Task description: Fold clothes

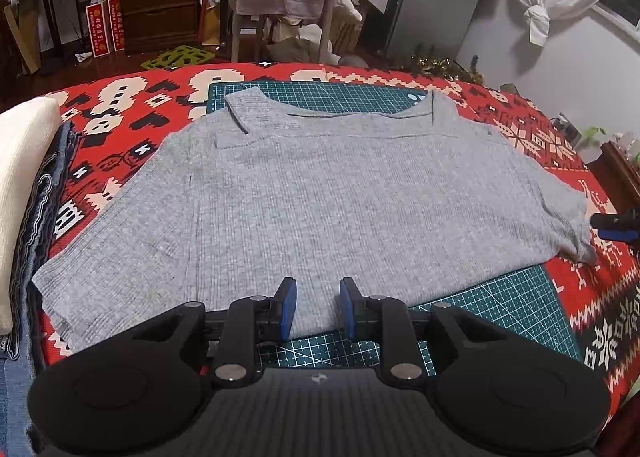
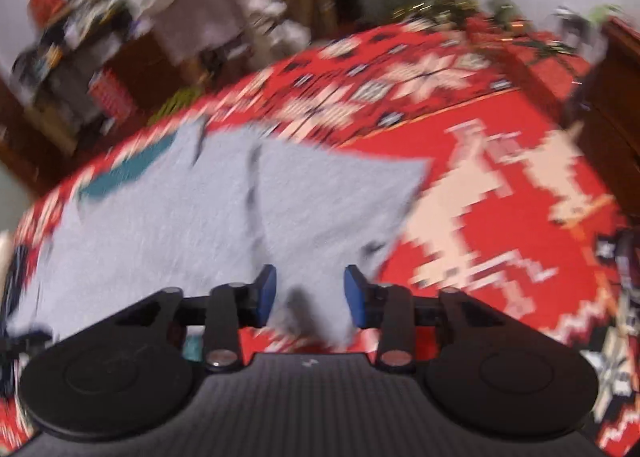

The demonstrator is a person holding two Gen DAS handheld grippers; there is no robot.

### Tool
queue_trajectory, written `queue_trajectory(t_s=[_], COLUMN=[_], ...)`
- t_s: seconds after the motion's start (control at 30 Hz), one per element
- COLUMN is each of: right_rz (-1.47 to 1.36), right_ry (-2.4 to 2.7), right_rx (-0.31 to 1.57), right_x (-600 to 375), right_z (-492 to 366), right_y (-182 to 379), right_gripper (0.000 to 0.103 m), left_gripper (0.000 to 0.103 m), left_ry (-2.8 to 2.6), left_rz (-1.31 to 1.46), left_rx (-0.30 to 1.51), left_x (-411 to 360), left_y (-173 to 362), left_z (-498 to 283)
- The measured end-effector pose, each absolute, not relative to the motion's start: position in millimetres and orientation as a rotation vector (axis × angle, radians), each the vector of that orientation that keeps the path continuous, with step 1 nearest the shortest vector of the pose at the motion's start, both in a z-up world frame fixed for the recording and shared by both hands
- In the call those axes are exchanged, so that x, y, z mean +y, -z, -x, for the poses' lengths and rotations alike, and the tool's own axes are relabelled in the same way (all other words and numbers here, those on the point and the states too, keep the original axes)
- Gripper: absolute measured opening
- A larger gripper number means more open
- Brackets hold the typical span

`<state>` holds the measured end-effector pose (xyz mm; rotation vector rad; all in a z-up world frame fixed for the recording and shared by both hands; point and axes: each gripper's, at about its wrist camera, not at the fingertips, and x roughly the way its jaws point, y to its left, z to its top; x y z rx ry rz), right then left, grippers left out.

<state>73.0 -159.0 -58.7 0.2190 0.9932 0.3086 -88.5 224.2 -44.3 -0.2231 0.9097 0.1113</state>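
A red blanket (image 1: 132, 145) patterned in cream and black covers the table, with a green gridded cutting mat (image 1: 504, 305) laid on top of it. Spread flat across the mat, collar toward the far edge, lies a grey ribbed polo shirt (image 1: 320, 193); its two short sleeves reach out past the mat onto the blanket on either side. At the table's left edge sits a stack of folded clothes (image 1: 28, 217), cream knit over denim.

The left gripper (image 1: 318, 309) is held low and level at the near edge of the table, pointing along the shirt toward its collar. Its jaws stand apart, and the shirt's hem lies in the gap between the blue pads (image 1: 289, 307); whether the pads touch the cloth cannot be told.

The right gripper (image 2: 310, 297) is tilted, the table running slantwise through its heavily blurred wrist view, and it points across the sleeve on the shirt's right side. Its jaws are spread wider than the cloth between them, and the grey sleeve edge (image 2: 316, 309) hangs or lies loosely in that gap. In the left wrist view the right gripper's tip shows at the frame's right edge, just beside the sleeve end (image 1: 580, 249).
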Motion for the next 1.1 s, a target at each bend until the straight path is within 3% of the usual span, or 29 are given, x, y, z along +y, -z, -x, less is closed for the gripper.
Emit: queue_trajectory(t_s=[0.27, 0.3, 0.33, 0.77, 0.87, 0.93, 1.1], right_rz=[-0.3, -0.251, -0.239, -0.091, -0.069, -0.072, -0.138], right_ry=[-0.289, -0.306, -0.297, -0.204, -0.207, -0.207, -0.217], right_rx=[1.068, 1.07, 1.066, 1.032, 1.044, 1.045, 0.963], right_x=[-176, -169, -169, -171, -168, -168, -180], right_z=[-78, -77, -77, -82, -81, -78, -68], right_y=[69, 68, 67, 65, 67, 66, 47], right_gripper=[0.042, 0.028, 0.004, 0.005, 0.007, 0.017, 0.019], left_gripper=[0.023, 0.023, 0.023, 0.023, 0.023, 0.023, 0.023], left_ry=[-0.105, -0.106, -0.108, -0.122, -0.126, -0.128, -0.137], left_rz=[0.22, 0.22, 0.219, 0.222, 0.231, 0.236, 0.254], left_rx=[0.914, 0.915, 0.916, 0.92, 0.915, 0.913, 0.907], left_x=[223, 223, 223, 228, 230, 231, 234], left_y=[45, 45, 45, 46, 46, 45, 44], left_z=[88, 88, 88, 88, 88, 88, 87])
